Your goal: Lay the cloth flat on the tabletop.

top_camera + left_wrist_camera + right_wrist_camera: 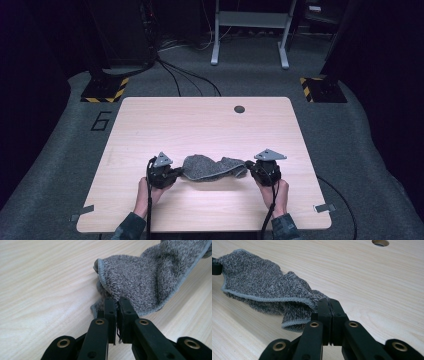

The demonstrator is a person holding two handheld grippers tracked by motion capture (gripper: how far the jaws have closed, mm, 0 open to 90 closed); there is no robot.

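Note:
A grey terry cloth hangs bunched between my two grippers, low over the near half of the wooden table. My left gripper is shut on the cloth's left end; in the left gripper view the jaws pinch a corner of the cloth at the left gripper's tips. My right gripper is shut on the right end; in the right gripper view the cloth trails off to the left from the right gripper's closed tips. Hands hold both grippers from the table's near edge.
A round cable hole lies near the table's far edge, and is also seen as a hole in the right gripper view. Beyond the table stand a metal frame, floor cables and hazard-striped bases.

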